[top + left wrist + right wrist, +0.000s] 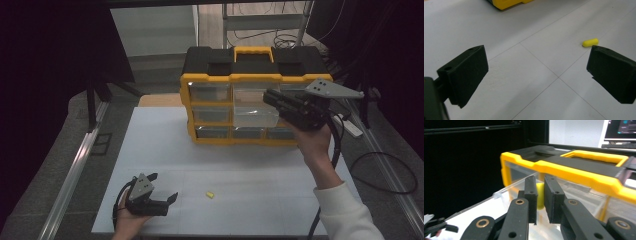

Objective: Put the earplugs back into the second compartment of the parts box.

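A small yellow capsule-shaped piece [539, 196] sits pinched between the jaws of the right gripper [539, 200], held over a clear drawer [256, 116] pulled out from the yellow-and-black drawer organizer [252, 75] at the far side of the white table [250, 180]. What the drawers hold cannot be told. The left gripper [165, 187] rests low near the table's front edge, jaws spread wide and holding nothing; its own view shows a second yellow capsule [590, 42] lying on the table just beyond one jaw.
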### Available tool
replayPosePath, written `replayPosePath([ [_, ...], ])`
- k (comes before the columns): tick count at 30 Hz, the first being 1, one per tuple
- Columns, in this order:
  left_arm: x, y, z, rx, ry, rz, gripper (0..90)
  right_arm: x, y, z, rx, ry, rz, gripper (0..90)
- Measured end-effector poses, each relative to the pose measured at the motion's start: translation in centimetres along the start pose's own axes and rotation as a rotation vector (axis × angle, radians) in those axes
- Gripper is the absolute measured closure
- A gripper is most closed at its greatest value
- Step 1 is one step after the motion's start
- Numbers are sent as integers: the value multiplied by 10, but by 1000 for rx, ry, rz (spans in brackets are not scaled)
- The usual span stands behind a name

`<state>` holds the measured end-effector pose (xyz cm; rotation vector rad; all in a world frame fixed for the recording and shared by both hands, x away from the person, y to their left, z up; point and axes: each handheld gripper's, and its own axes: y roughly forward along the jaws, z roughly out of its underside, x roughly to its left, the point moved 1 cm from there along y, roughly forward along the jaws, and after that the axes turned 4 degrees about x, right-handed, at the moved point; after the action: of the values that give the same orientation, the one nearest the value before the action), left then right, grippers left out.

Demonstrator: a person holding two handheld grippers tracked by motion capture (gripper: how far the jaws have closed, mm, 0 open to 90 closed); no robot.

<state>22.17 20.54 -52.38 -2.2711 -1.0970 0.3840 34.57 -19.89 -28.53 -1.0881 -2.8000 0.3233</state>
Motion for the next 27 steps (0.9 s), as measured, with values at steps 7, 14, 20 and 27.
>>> replayPosePath([
  [7,1,0,0,-1,0,-2,38,-13,7,-3,15,21,36,807],
  [14,0,0,0,1,0,0,38,-17,14,-3,41,11,58,799],
  [20,0,0,1,1,0,-1,38,-14,13,-1,45,-34,85,493],
  [27,0,0,1,1,2,2,38,0,-6,3,2,-46,59,331],
])
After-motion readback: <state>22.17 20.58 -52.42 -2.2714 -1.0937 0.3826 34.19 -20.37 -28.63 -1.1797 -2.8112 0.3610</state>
